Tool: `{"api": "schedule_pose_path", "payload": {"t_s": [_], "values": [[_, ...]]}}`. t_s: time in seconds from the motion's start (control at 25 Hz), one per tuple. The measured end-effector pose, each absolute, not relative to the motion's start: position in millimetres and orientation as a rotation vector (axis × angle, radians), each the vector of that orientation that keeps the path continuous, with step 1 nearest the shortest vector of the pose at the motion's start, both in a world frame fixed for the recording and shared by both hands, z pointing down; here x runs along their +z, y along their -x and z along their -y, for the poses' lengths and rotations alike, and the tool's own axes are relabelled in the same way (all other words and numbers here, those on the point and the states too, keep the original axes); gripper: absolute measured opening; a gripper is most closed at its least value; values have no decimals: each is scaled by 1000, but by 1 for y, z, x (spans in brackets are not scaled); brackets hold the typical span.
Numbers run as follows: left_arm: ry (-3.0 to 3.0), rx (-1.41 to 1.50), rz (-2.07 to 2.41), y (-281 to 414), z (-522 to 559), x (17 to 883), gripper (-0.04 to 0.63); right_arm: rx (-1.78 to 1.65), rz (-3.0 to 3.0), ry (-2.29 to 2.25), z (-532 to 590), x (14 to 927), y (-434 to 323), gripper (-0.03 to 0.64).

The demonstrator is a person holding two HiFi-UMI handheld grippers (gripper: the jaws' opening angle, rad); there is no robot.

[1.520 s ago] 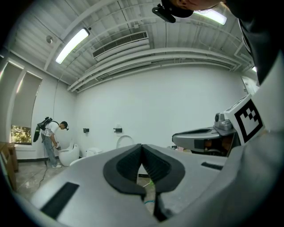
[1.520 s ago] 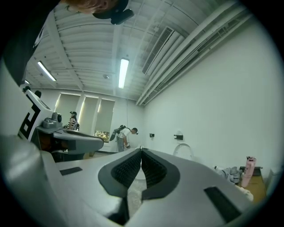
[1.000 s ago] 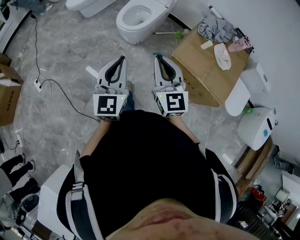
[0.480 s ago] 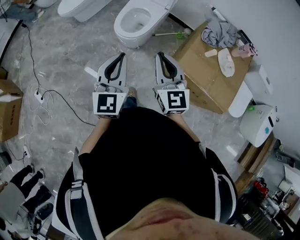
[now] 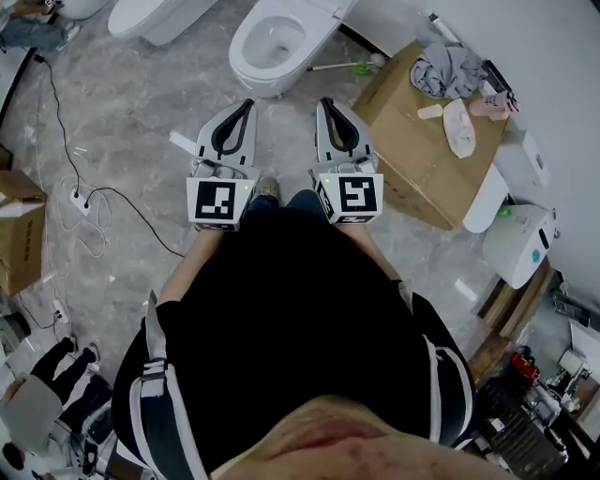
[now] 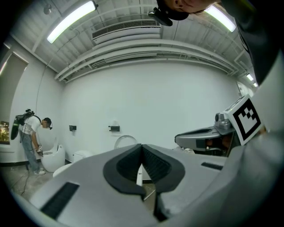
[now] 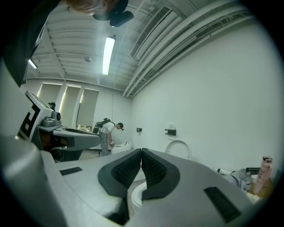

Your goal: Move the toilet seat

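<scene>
A white toilet [image 5: 277, 42] stands on the grey floor at the top middle of the head view, its bowl open to the camera. Both gripper views show its raised lid and seat ring [image 6: 125, 141] [image 7: 178, 148] leaning against the white wall, and the bowl rim [image 7: 135, 195] shows under the right jaws. My left gripper [image 5: 248, 103] [image 6: 142, 145] and right gripper [image 5: 323, 101] [image 7: 141, 150] are held side by side in the air, pointing at the toilet and a short way from it. Both are shut with nothing between the pads.
A cardboard box [image 5: 422, 141] with cloths on it stands right of the toilet, with a green-headed brush [image 5: 342, 67] on the floor beside it. A second toilet [image 5: 155, 14] is at the top left. Cables [image 5: 84, 202] trail across the left floor. Another person [image 6: 29, 137] bends over a far toilet.
Both grippers have moved forward toward the toilet together, and the bowl now lies nearer their tips. The jaws stayed shut.
</scene>
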State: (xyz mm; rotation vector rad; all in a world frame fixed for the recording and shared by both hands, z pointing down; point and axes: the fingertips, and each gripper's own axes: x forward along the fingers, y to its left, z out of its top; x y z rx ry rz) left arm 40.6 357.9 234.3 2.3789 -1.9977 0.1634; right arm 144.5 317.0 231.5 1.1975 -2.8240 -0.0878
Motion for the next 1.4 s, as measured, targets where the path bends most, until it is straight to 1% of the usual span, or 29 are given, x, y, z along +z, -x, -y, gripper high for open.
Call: {"api": "schedule_pose_path", "payload": {"t_s": [0.32, 0.56, 0.76, 0.96, 1.4], "values": [[-2334, 158, 2004, -18, -355, 244, 8, -89, 2813, -1193, -306, 232, -129, 23], [-2347, 92, 2034, -6, -342, 235, 8, -121, 2831, -1161, -290, 227, -115, 23], [-2293, 109, 2085, 13, -323, 245, 8, -157, 2860, -1130, -269, 226, -100, 23], [-2266, 113, 2111, 29, -285, 251, 8, -167, 2878, -1098, -227, 229, -82, 23], [-2155, 148, 2161, 73, -162, 251, 8, -149, 2886, -978, -94, 230, -35, 23]]}}
